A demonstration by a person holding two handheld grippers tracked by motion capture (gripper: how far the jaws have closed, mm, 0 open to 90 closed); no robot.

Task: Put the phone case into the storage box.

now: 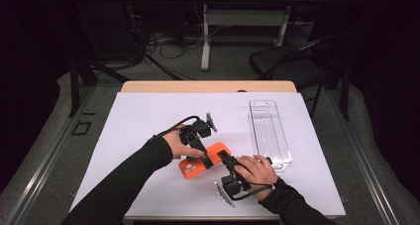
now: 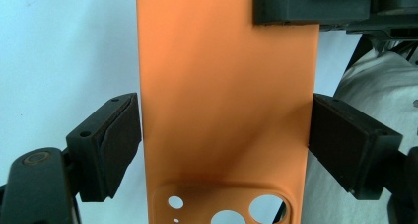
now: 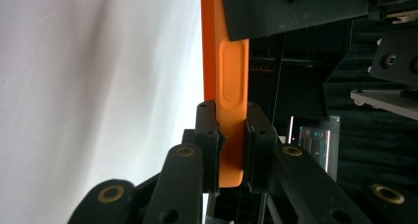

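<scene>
- High view: the left gripper (image 1: pixel 205 158) straddles the orange silicone phone case with round camera cut-outs (image 1: pixel 204 160), its jaws set across the case's width near the camera end.
- Left gripper view: both black pads (image 2: pixel 116 137) stand at the case's (image 2: pixel 224 105) two long edges, the left one touching or nearly so, the right flush. This is a wide hold across the case, though how hard the pads press cannot be told.
- Right gripper view: the right gripper (image 3: pixel 231 145) is clamped narrowly on the thin edge of the case (image 3: pixel 229 86), one pad on each face, at the end away from the cut-outs.
- Position: in the high view the case sits between the two hands at the centre-front of the white sheet covering the table (image 1: pixel 148 116). Its long axis runs from about 8 o'clock (camera end) to 2 o'clock.
- Key relation: the right gripper (image 1: pixel 225 160) meets the case from 4 o'clock and the left from 11 o'clock. Both are in contact, so neither hand is nearer.
- Surroundings: a clear plastic blister tray (image 1: pixel 270 133), long axis roughly 12 to 6 o'clock, lies well apart at 2 o'clock from the case, closer to the right hand (image 1: pixel 257 170).
</scene>
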